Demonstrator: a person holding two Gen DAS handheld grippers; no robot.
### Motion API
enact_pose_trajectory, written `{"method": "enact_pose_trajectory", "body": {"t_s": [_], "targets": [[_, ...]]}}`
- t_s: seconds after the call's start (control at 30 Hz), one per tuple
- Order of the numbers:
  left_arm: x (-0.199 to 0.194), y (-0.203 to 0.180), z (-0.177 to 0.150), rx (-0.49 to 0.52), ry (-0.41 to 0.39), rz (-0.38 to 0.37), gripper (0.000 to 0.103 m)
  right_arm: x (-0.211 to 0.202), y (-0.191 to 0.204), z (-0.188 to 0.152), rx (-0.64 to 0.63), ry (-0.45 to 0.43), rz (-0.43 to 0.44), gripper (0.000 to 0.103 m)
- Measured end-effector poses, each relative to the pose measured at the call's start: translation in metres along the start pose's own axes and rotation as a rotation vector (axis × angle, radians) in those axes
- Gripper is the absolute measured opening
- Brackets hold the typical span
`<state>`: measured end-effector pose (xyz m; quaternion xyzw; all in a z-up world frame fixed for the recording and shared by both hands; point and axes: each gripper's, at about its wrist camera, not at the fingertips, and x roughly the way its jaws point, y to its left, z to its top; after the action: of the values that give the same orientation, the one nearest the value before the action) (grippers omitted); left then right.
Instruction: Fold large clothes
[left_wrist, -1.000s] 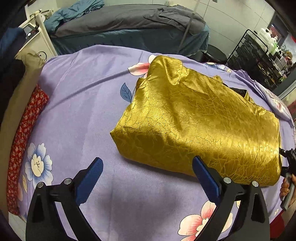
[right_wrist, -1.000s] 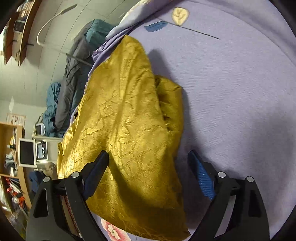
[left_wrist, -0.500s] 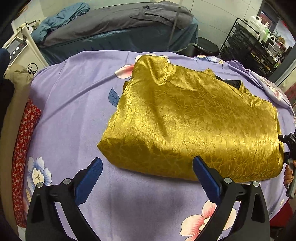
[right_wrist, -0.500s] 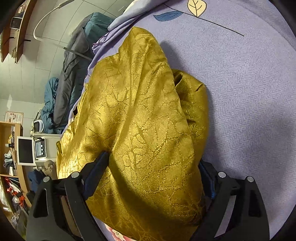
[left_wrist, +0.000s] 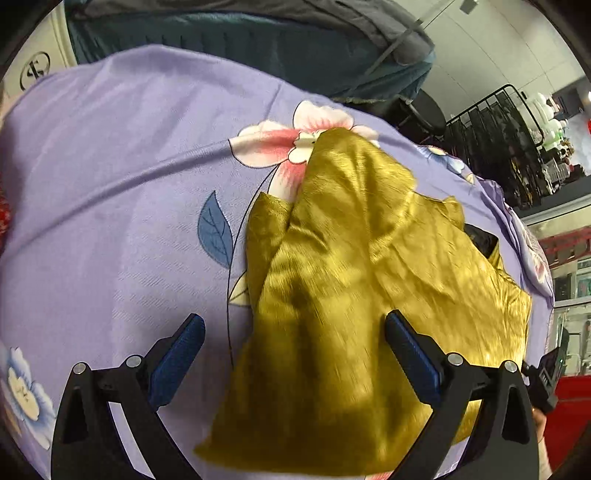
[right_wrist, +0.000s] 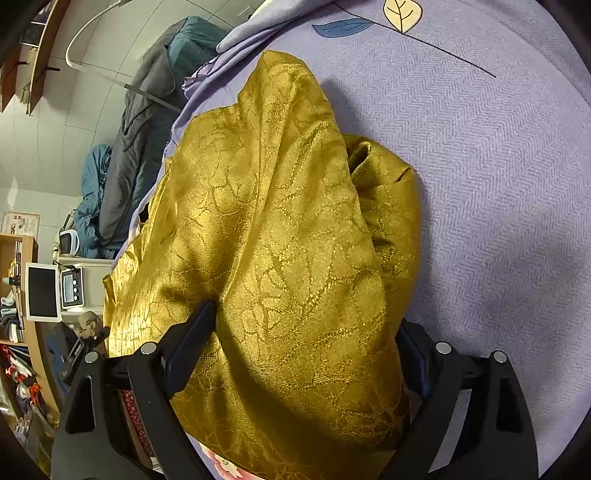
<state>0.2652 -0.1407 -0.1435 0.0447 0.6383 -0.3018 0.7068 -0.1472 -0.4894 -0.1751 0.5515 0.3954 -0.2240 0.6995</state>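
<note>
Gold garment (left_wrist: 354, 295) on lilac floral sheet (left_wrist: 110, 184), both grippers (left_wrist: 291, 354) (right_wrist: 303, 354) agape

Ahead of the left fingers a lilac floral sheet (left_wrist: 122, 155) spreads out, with a teal-covered bed (left_wrist: 236, 40) beyond it and a black wire rack (left_wrist: 495, 125) far off their right side, while a small white monitor (right_wrist: 42, 291) on a wooden shelf (right_wrist: 20, 254) sits left of the right fingers.
</note>
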Motion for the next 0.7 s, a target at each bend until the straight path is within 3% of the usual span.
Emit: {"method": "enact_pose_trajectory", "body": {"t_s": [0.13,0.3,0.47,0.6,0.67,0.7], "targets": [[0.032,-0.005,0.016,0.052,0.067,-0.022,0.096,0.0,-0.002,0.001,0.003,0.006,-0.001,0.088],[0.057,-0.003,0.029,0.005,0.104,-0.054,0.097,0.002,-0.001,0.004,0.0,0.017,-0.004,0.089],[0.064,-0.027,0.035,0.097,0.105,-0.067,0.092,0.005,0.0,0.006,0.009,0.023,-0.006,0.09],[0.067,-0.036,0.032,0.122,0.106,-0.067,0.075,0.005,0.003,0.006,0.012,0.02,-0.03,0.089],[0.062,-0.037,0.028,0.113,0.104,-0.083,0.063,0.005,0.006,0.005,0.012,0.021,-0.047,0.082],[0.06,-0.037,0.026,0.107,0.111,-0.107,0.051,0.006,0.008,0.004,0.014,0.026,-0.044,0.069]]}}
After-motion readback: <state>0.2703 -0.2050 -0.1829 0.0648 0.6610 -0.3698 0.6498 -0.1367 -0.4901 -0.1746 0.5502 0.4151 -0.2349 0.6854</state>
